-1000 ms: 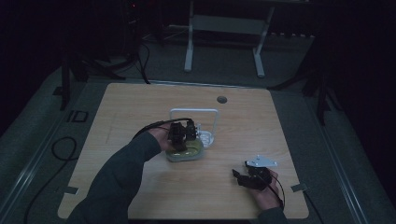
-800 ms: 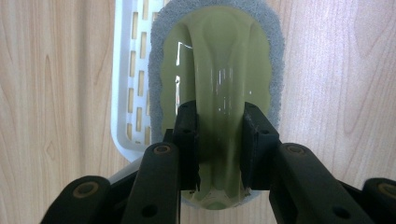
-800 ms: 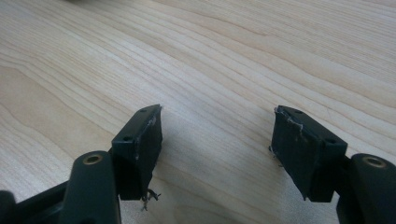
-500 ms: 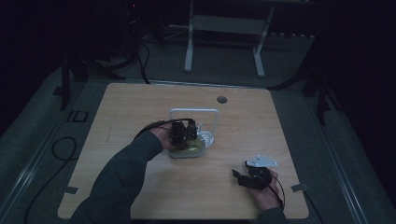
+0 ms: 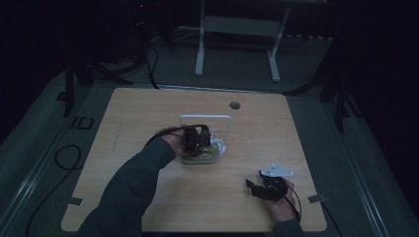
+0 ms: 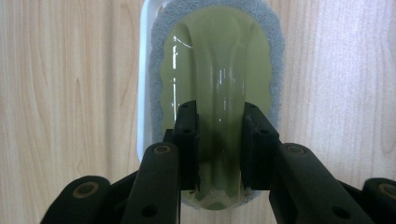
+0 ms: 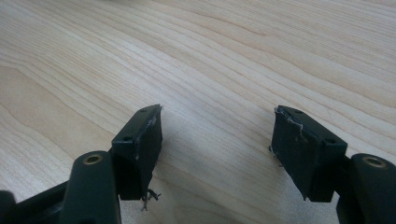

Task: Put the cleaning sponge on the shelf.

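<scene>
The wooden surface (image 5: 148,123) carries a white wire rack (image 5: 206,118) near its middle. Just in front of the rack sits a white tray (image 6: 144,84), and in it lies a scrubber with a yellow-green see-through handle (image 6: 219,70) and a grey sponge pad (image 6: 275,56) round its edge. It nearly fills the tray, and I cannot tell whether the tray holds anything else.

The left gripper (image 5: 195,139) points down on the scrubber, its fingers (image 6: 187,140) clenched on the raised middle ridge of the handle. The right gripper (image 5: 264,187) rests at the near right of the surface, well apart from the rest, its fingers (image 7: 140,140) spread wide over bare wood with nothing between them.

The main risk, as I judge it, is slip: the handle looks glossy and rounded, so the scrubber could twist or slide out when lifted. The sponge sits snug in the tray, so the tray may come up with it and then drop. A tilted lift could also knock the wire rack just behind. The idle gripper is too far off to steady the tray.
</scene>
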### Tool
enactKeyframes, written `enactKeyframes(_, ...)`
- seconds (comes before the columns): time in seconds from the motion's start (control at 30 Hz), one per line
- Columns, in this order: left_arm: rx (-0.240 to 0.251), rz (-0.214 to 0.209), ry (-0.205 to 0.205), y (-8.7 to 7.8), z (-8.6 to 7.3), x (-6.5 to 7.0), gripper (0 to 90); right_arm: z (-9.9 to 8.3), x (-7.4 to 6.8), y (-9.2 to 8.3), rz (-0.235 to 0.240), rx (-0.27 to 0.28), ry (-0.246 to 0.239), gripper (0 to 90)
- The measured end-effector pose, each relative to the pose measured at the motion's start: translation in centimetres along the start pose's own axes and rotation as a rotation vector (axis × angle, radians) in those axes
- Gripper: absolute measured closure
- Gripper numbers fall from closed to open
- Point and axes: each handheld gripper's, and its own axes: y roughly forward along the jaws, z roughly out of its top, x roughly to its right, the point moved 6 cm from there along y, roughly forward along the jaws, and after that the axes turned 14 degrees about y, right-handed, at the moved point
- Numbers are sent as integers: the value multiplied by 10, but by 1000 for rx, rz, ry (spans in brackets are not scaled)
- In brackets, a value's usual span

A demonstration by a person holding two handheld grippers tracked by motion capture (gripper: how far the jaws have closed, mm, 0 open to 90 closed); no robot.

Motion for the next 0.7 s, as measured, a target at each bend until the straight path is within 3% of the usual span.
enactKeyframes(0.4, -15, 27, 0, 4, 5, -6, 714, 0, 0, 0, -1, 0, 0, 329)
enactKeyframes(0.7, -38, 43, 22, 10, 7, -10, 714, 0, 0, 0, -1, 1, 0, 329)
